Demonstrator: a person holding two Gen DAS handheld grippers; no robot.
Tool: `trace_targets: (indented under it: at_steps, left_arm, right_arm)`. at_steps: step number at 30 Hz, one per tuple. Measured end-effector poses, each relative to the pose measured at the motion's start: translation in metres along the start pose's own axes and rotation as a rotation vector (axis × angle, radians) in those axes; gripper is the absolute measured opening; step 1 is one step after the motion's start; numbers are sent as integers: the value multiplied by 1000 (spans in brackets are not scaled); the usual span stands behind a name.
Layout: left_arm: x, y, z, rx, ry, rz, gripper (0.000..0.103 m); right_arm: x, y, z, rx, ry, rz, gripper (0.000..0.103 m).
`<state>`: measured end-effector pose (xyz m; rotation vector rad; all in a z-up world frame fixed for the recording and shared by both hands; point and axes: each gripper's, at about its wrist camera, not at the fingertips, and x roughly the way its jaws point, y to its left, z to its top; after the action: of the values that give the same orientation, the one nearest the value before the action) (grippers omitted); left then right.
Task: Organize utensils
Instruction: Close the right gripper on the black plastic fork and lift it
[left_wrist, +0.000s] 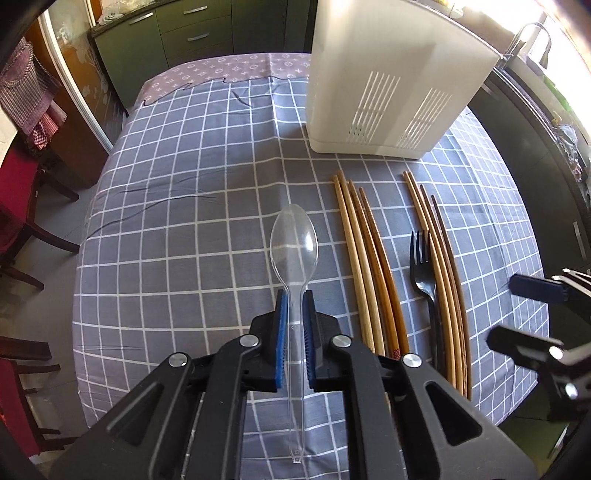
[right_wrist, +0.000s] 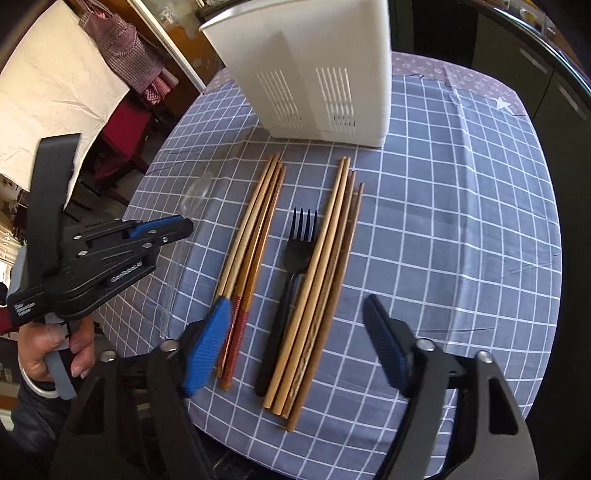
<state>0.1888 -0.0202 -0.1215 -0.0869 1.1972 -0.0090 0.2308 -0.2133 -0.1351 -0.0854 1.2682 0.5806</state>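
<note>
**Utensil sorting — clear spoon in left grip, right jaws empty**

The left gripper (left_wrist: 294, 314) is clamped on the handle of a clear plastic spoon (left_wrist: 294, 240); both blue pads press the handle, the bowl points ahead toward the far side of the table, and the handle end sticks out behind the pads. From the right wrist view the spoon sits lifted off the cloth.

The right gripper (right_wrist: 299, 347) stands with its jaws spread and nothing between the pads. It hovers over the near ends of the utensils lying on the grey checked tablecloth (right_wrist: 461, 221).

On the cloth lie two bundles of wooden chopsticks — a left bundle (right_wrist: 251, 236) with red-patterned ends and a right bundle (right_wrist: 325, 266) — laid roughly parallel. A black plastic fork (right_wrist: 291, 273) lies between them, touching the right bundle, tines pointing at the holder.

A white slotted utensil holder (right_wrist: 314, 74) stands upright just beyond the chopstick tips. Its inside is not visible.

A hand (right_wrist: 55, 347) grips the left tool's handle.
</note>
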Motion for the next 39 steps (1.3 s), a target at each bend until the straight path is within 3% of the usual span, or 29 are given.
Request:
trace_targets:
  at_steps: [9,15,22,27,33,34,36,39]
  left_arm:
    - [-32,16,-8,-12,-96,-9,9]
    - [-42,15,-12,0,-123,-20,8]
    - [-53,12,-16,20,-153,-27,9]
    - [-56,12,-18,29,-161,-21,8]
    - [-59,10,-19,36,-165,-12,9]
    - [-59,9,-19,39,-165,-11,9]
    - [-60,7,-19,44,-166,-10,9]
    - [-60,7,-19,49,-167,-9,9]
  right_arm:
    - [43,24,16,5,115,-72,21]
    - [61,21,22,31,142,-131,17]
    - [72,21,34,40,172,-167,17]
    - [81,36,38,2,186,-171,33]
    - [86,45,38,-29,171,-176,35]
    - [88,47,39,-44,172,-186,34]
    - [89,50,37,-64,170,-230,18]
    - [91,49,40,-65,165,-237,12]
